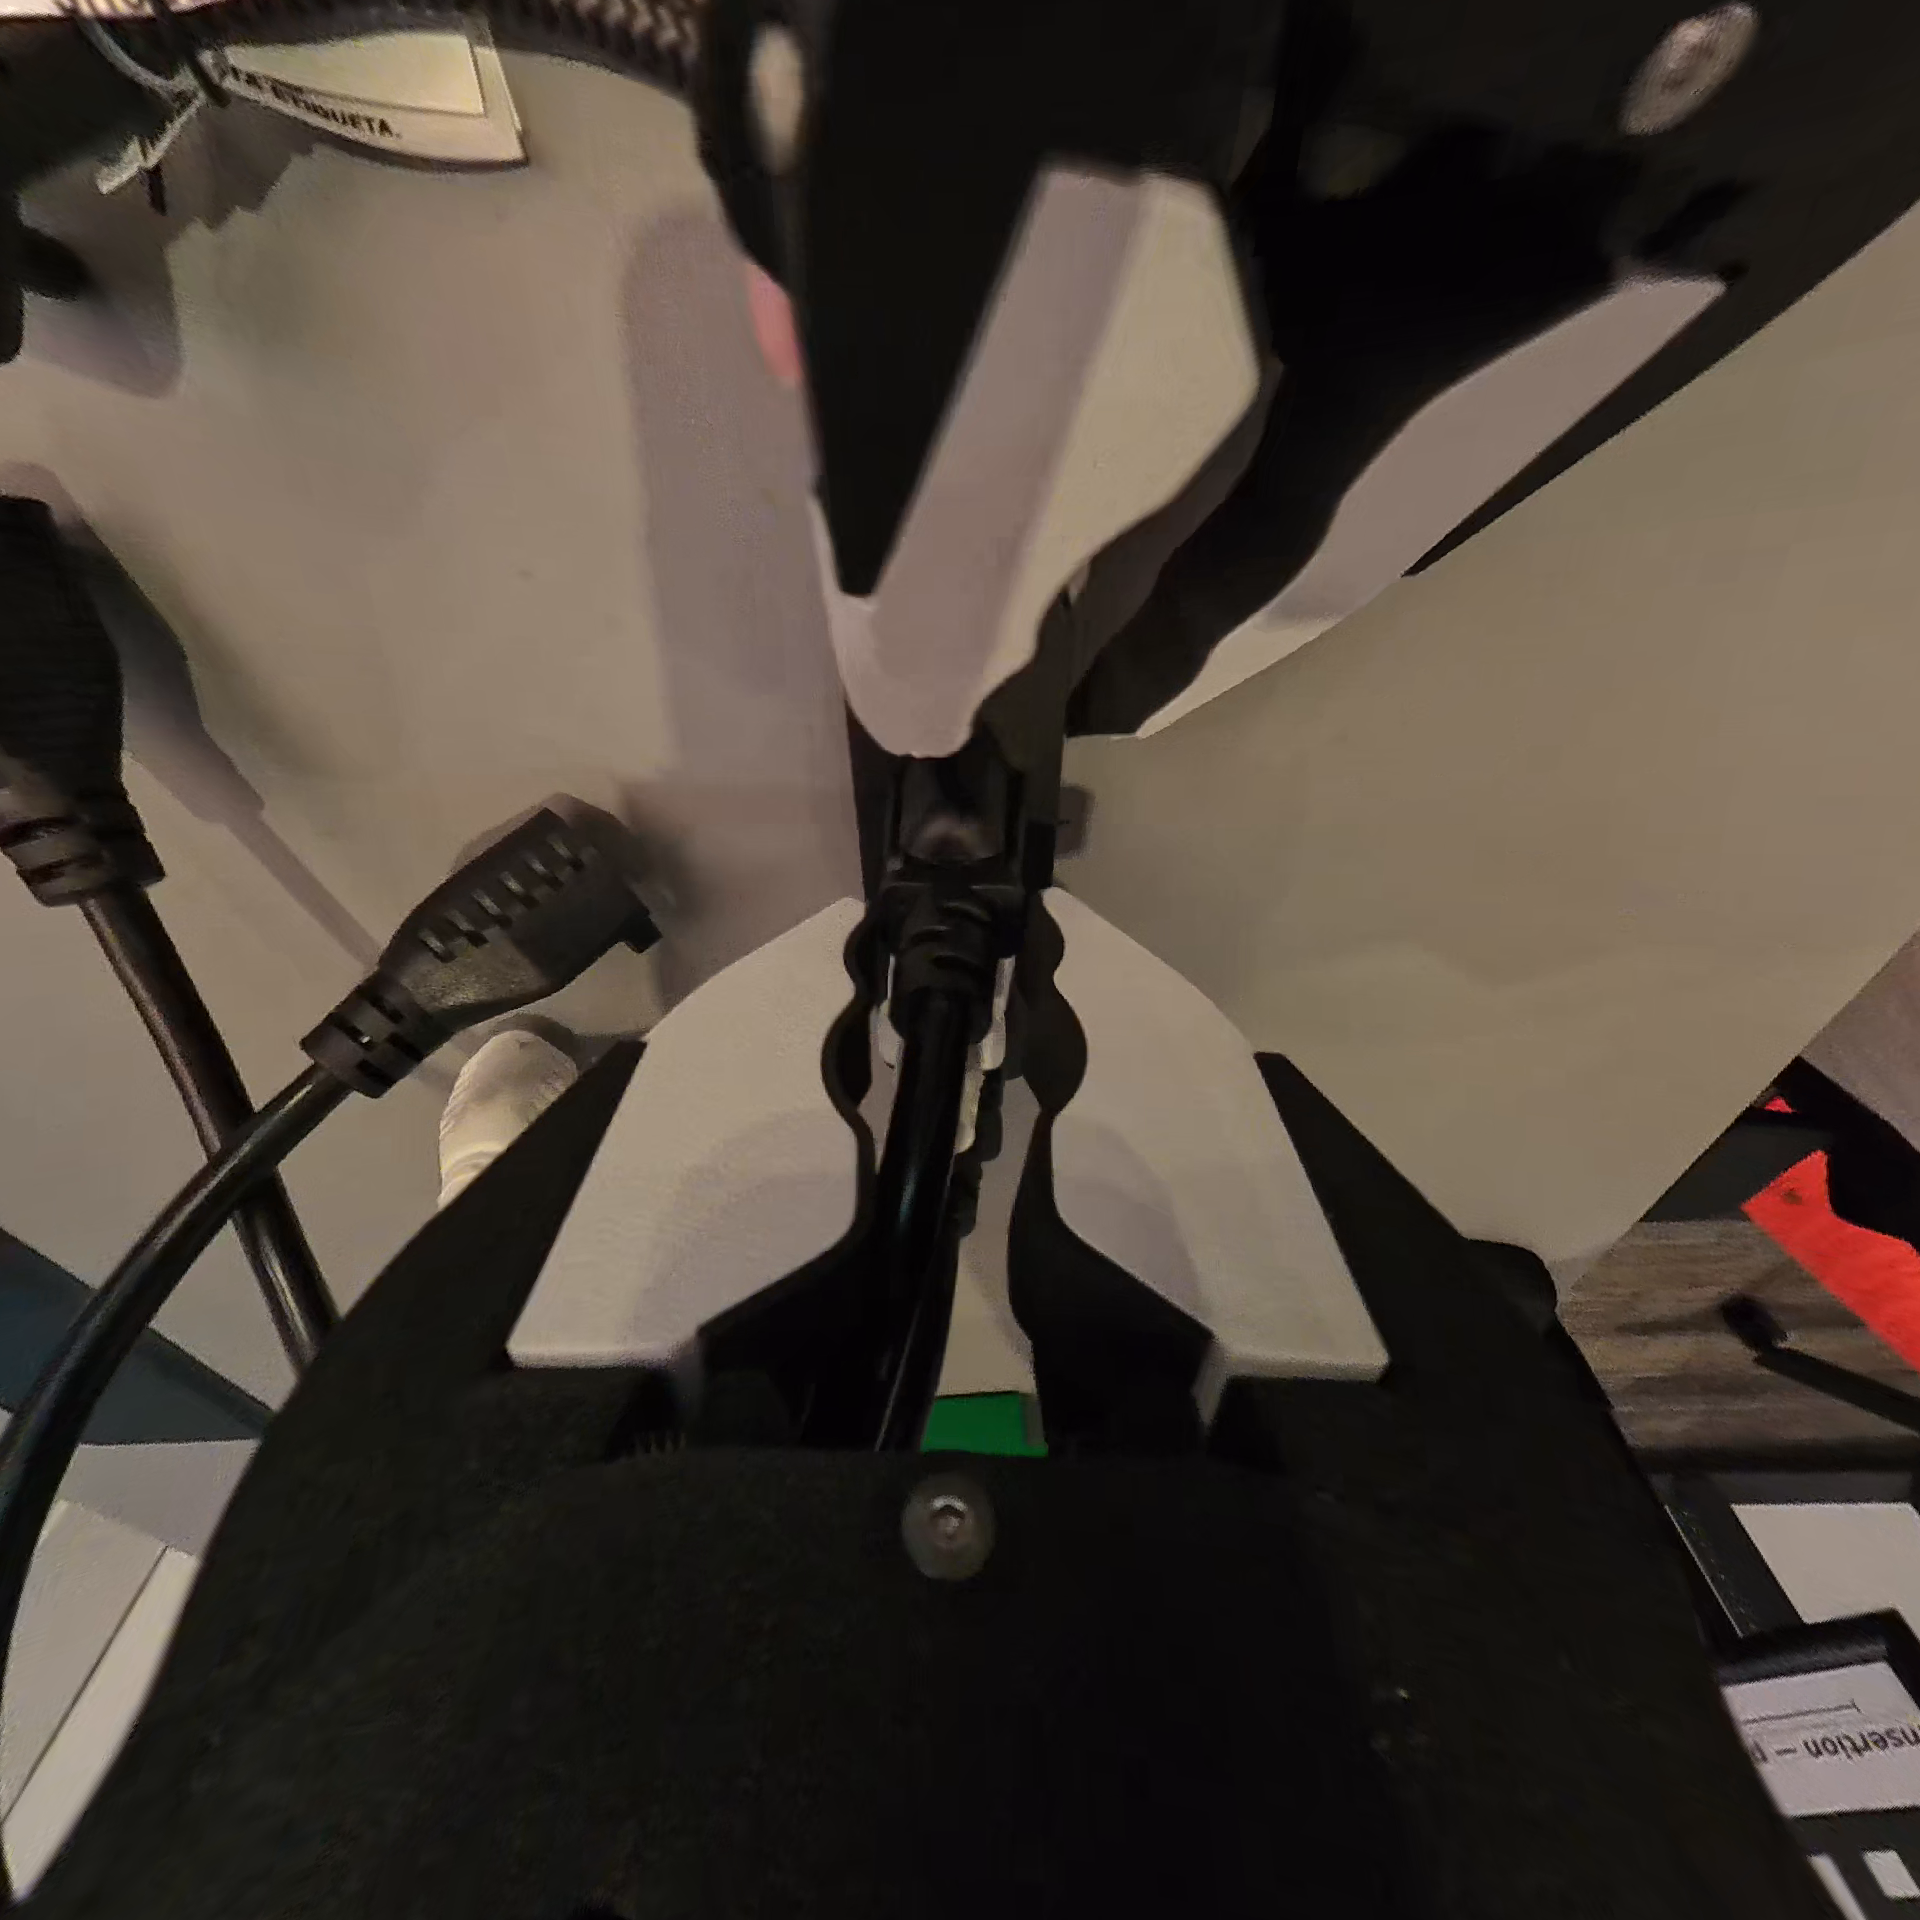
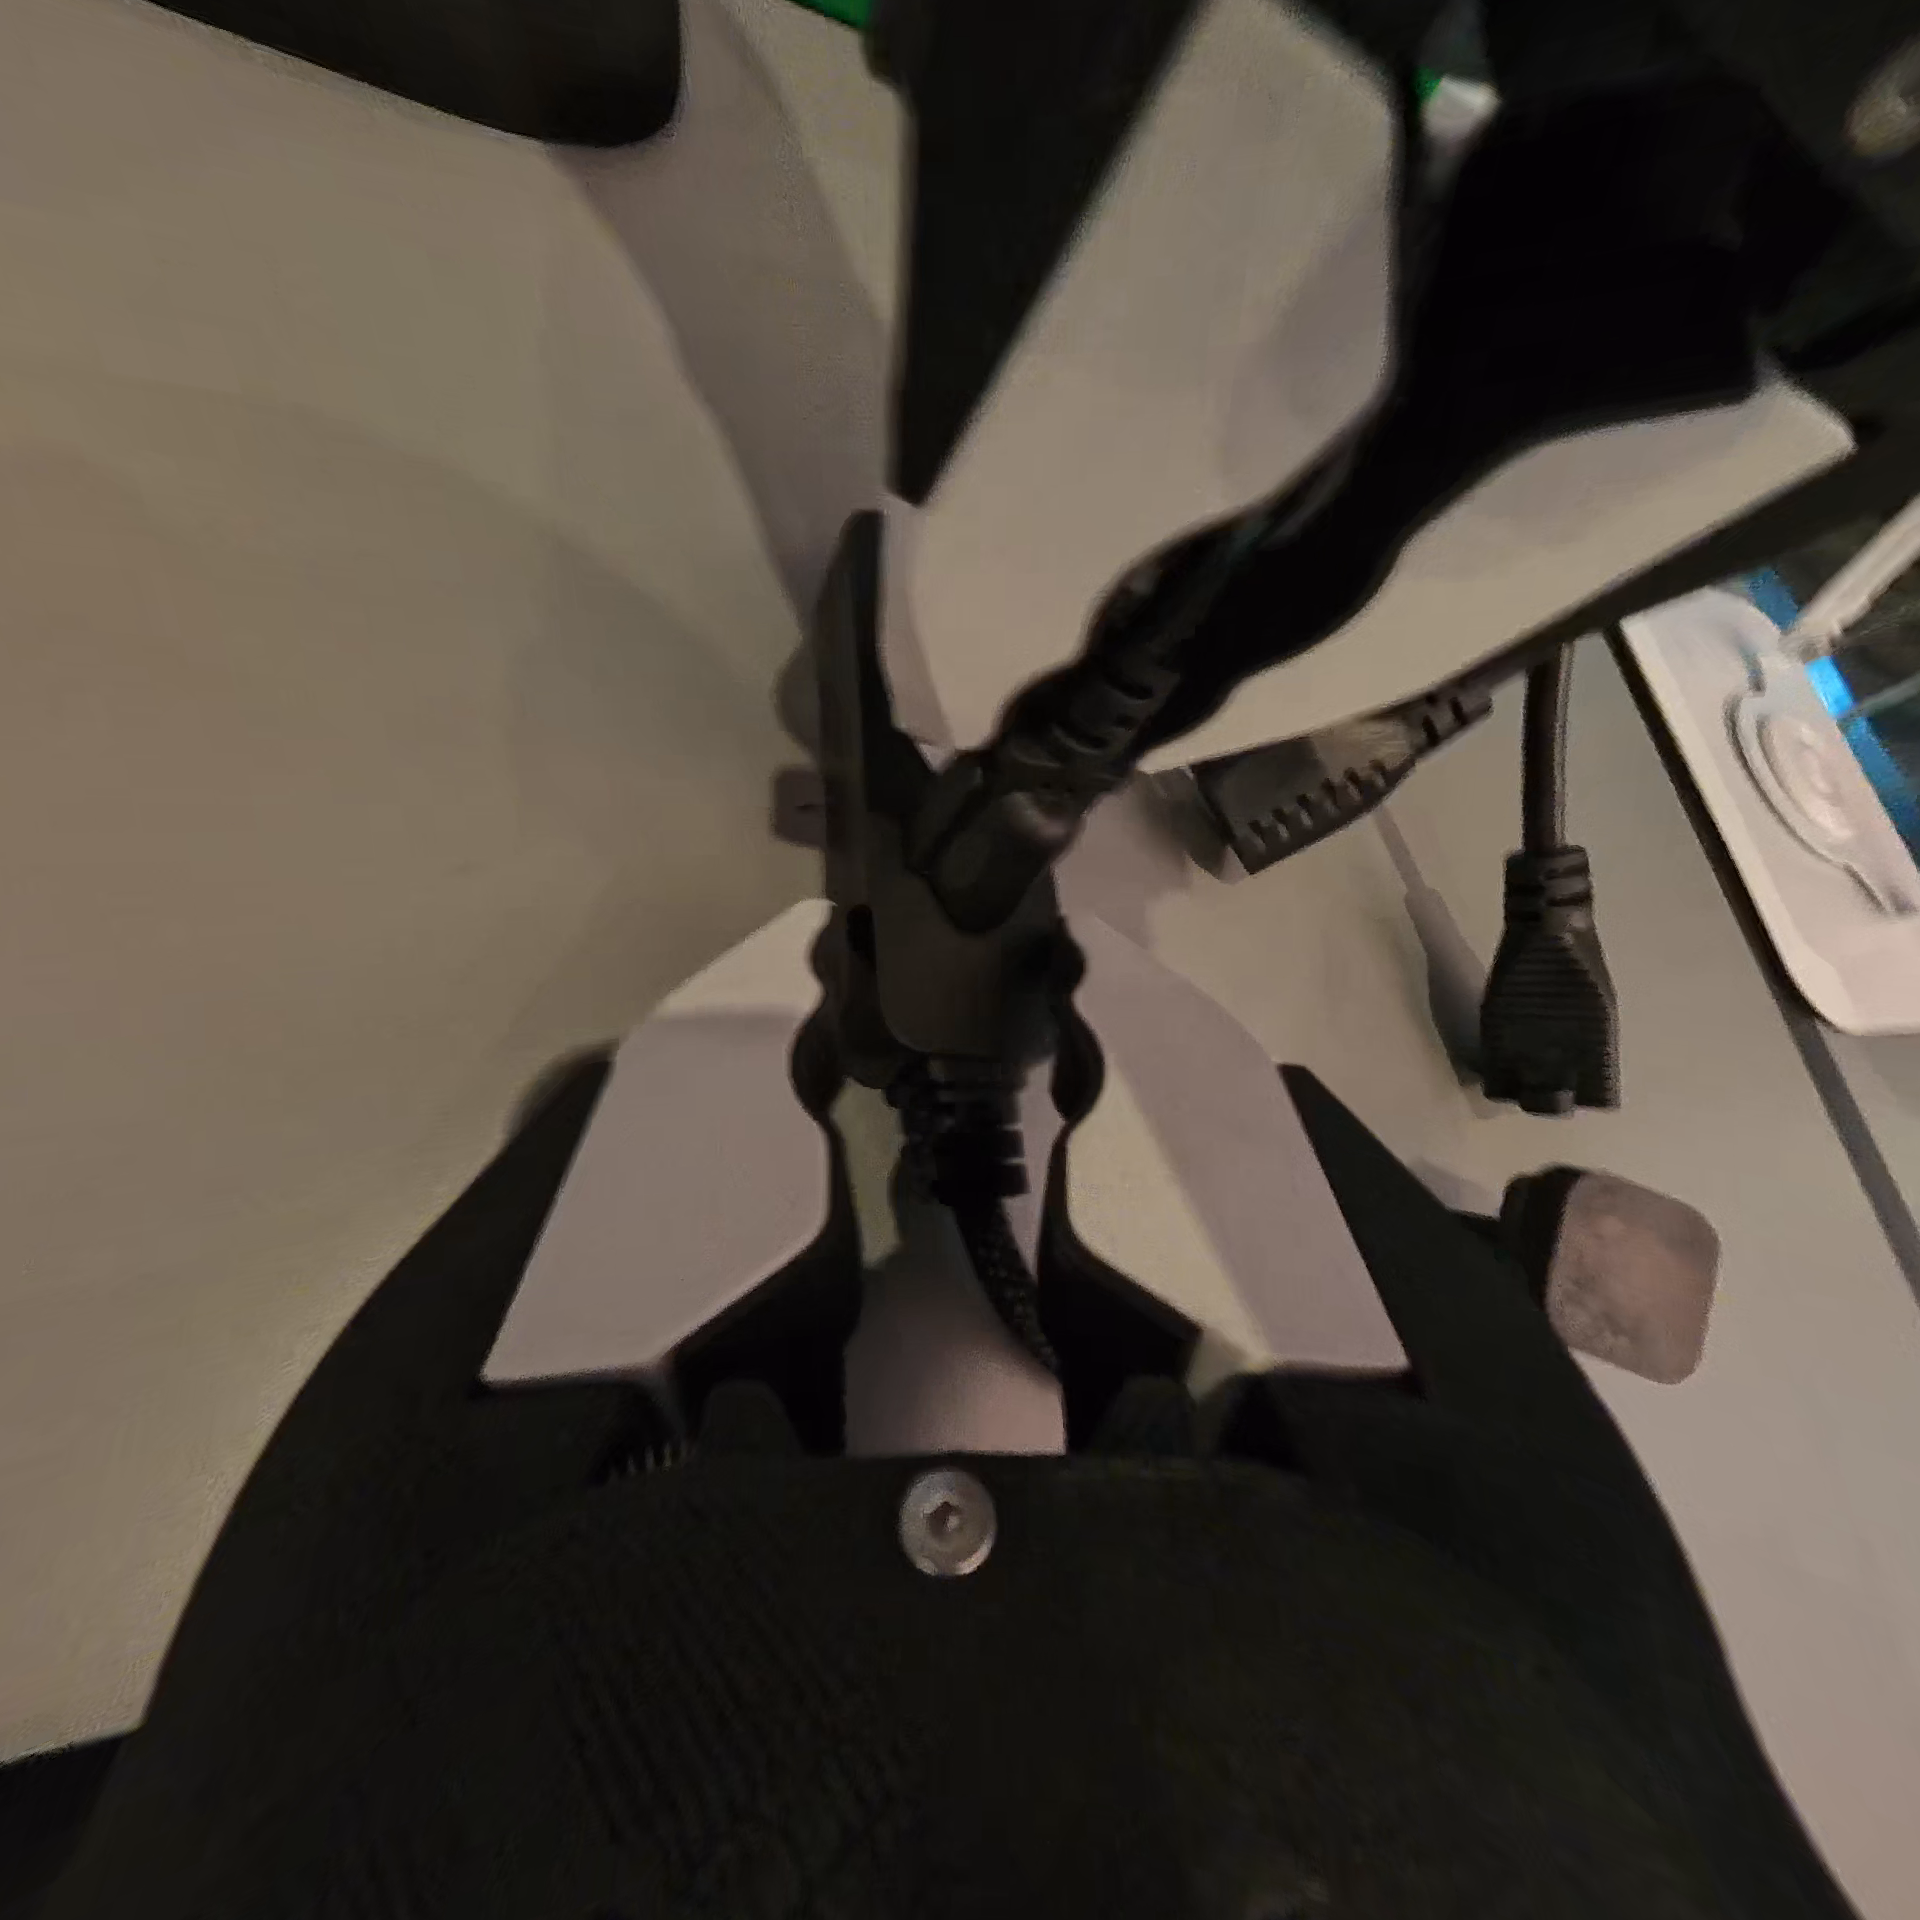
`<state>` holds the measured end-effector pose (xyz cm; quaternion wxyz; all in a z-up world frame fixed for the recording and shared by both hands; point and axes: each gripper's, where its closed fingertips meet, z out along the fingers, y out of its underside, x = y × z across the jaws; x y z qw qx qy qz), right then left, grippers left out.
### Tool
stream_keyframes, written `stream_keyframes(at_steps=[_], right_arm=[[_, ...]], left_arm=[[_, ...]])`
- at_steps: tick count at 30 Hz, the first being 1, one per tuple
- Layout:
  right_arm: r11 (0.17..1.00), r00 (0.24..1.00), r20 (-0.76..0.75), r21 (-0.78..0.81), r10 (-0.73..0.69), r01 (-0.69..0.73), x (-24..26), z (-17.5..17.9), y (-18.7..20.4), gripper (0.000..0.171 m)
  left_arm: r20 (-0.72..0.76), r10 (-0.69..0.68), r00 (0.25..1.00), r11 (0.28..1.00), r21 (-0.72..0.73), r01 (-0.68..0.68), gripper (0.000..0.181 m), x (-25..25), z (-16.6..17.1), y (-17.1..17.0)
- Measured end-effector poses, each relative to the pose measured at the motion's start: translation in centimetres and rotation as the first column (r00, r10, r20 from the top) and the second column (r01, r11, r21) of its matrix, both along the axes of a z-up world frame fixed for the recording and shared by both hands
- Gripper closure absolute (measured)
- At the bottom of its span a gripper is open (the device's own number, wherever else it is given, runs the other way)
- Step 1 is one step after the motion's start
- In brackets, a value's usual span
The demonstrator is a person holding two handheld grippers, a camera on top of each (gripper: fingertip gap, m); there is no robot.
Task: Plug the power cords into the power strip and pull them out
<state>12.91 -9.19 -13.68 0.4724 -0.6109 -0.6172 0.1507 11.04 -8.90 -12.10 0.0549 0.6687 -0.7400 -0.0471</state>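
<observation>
- Basically both grippers met nose to nose over the white table [image 1: 416, 520].
- Left gripper [image 1: 951, 987] was nearly closed, clamped on a black plug [image 1: 940, 883] at its strain relief, cord running back between the fingers.
- Right gripper [image 2: 940, 997] was likewise pinched down on a dark connector block [image 2: 914, 956] with a braided cable [image 2: 997, 1247] trailing back; whether that block belonged to the power strip, I couldn't tell.
- Plug and block were touching or nearly mated; seating was hidden.
- 2 spare plugs [image 1: 520, 914] [image 1: 52, 707] lay loose beside the left gripper.
- Handling guess: moulded plug bodies looked rigid and light, cords floppy. Best hold seemed to be the ribbed body, not the cord; smooth plastic could slip under pull force.
</observation>
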Motion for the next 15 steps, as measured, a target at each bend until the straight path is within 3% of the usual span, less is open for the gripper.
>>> stream_keyframes(at_steps=[1, 7, 11, 15], right_arm=[[0.999, 1.000, 0.006, 0.037, 0.009, -0.009, -0.05, 0.04, -0.09, 0.141], [0.999, 1.000, 0.001, 0.041, 0.004, -0.004, -0.03, 0.14, 0.08, 0.141], [0.998, 1.000, -0.021, 0.057, -0.018, 0.019, 0.00, 0.50, 0.66, 0.125], [0.999, 1.000, -0.002, 0.028, 0.017, -0.017, -0.34, 0.13, 0.21, 0.136]], left_arm=[[-0.004, 0.004, 1.000, 1.000, 0.000, -0.004, 0.156, 0.01, -0.05, 0.03], [-0.048, 0.027, 0.998, 0.999, -0.017, -0.028, 0.156, -0.08, -0.24, 0.14], [-0.075, 0.016, 0.997, 1.000, -0.022, -0.017, 0.157, -0.14, -0.68, 0.22], [-0.078, 0.015, 0.997, 1.000, -0.025, -0.017, 0.158, -0.16, -0.69, 0.23]])
